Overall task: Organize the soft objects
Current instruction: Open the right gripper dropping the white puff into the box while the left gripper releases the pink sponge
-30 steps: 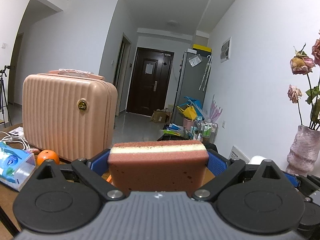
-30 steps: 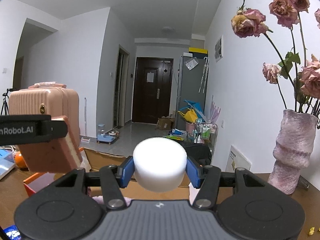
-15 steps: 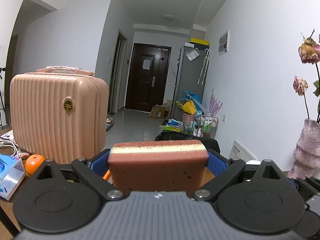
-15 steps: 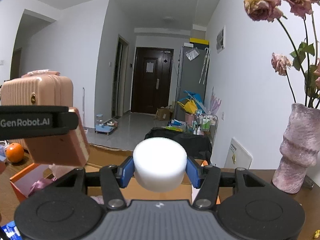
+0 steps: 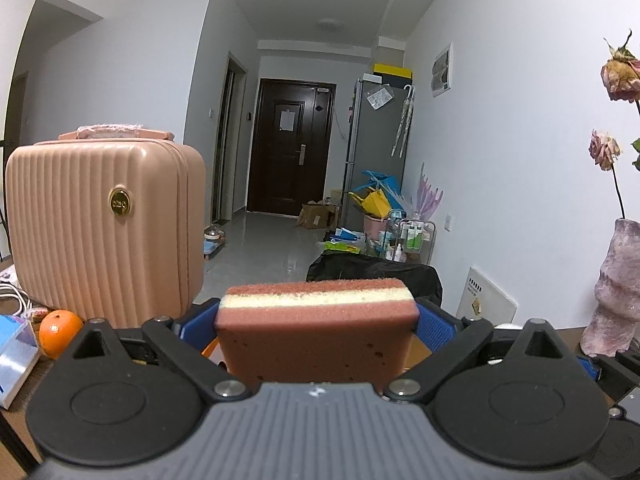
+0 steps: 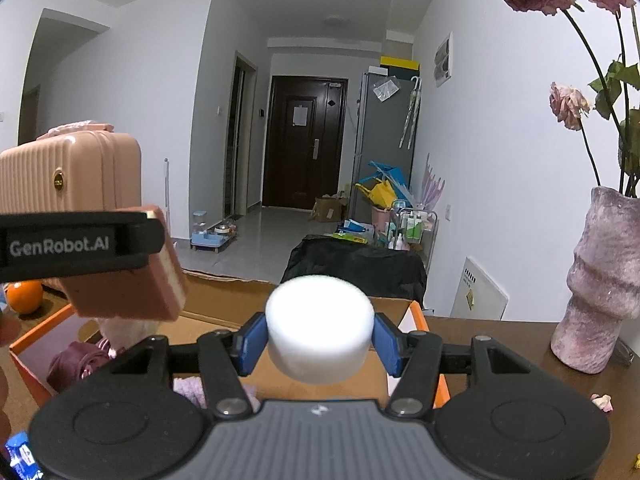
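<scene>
Right wrist view shows my right gripper (image 6: 320,344) pinching a white foam puck (image 6: 320,330) between its jaws, while my left gripper (image 5: 318,322) squeezes a layered sponge (image 5: 316,336) by its ends; both look light and squashy.

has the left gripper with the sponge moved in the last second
Yes. In the right wrist view the sponge has drifted right, from overlapping the suitcase towards the box.

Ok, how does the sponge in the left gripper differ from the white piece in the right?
The sponge is a flat rectangular block, reddish-brown with a cream layer; the white foam piece is a plain round cylinder. Both are held above the cardboard box, each clamped between blue pads in the left gripper and right gripper.
</scene>
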`<state>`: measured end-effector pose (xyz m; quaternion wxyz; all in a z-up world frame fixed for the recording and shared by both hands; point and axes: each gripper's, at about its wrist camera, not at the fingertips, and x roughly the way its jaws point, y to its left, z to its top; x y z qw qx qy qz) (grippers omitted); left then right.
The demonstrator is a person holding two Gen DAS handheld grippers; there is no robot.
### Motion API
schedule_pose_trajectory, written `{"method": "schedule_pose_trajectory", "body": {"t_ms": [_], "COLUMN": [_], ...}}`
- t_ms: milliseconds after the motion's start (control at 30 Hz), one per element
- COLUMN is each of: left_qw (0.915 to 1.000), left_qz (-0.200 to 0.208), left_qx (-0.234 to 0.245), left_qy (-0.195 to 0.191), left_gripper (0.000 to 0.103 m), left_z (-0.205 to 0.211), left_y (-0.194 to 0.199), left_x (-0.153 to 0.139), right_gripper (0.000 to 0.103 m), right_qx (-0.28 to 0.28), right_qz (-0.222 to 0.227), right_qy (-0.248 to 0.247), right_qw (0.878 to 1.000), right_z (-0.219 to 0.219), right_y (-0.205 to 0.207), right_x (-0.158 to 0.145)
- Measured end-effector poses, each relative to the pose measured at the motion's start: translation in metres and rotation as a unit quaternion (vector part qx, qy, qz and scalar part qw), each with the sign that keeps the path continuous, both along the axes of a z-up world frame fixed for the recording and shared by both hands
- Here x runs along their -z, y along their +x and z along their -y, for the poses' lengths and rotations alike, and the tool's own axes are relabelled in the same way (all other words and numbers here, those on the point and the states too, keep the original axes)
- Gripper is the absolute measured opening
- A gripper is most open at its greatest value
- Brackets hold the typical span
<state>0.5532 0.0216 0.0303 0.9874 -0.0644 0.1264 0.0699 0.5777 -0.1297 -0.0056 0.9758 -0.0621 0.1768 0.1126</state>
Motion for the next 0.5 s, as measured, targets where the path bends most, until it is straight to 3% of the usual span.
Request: {"method": "schedule_pose_trajectory", "body": {"t_ms": [67,133,233,500], "left_qw": [1.0,0.9999,0.9997,0.9993], "left_qz": [-0.001,-0.008,-0.016,-0.025], "left_qx": [0.0,-0.001,-0.001,-0.004], "left_qy": [-0.003,-0.009,-0.02,-0.028], "left_gripper": [0.103,0.103,0.103,0.103], "left_z": [-0.002,-0.004,-0.008,-0.012], "left_y": [0.0,0.002,0.004,0.005], "left_x": [0.0,0.001,0.003,0.004], "right_gripper": [0.078,0.09,0.102,0.103], "right_qx": [0.003,0.007,0.013,0.016], "right_qz": [-0.003,-0.001,-0.001,-0.001], "right_qy": [0.0,0.003,0.008,0.006], "right_qw": [1.0,1.0,1.0,1.0], "right_z": [0.001,0.002,0.003,0.003], "right_y": [0.001,0.0,-0.001,-0.001], "right_x": [0.0,0.0,0.0,0.0]}}
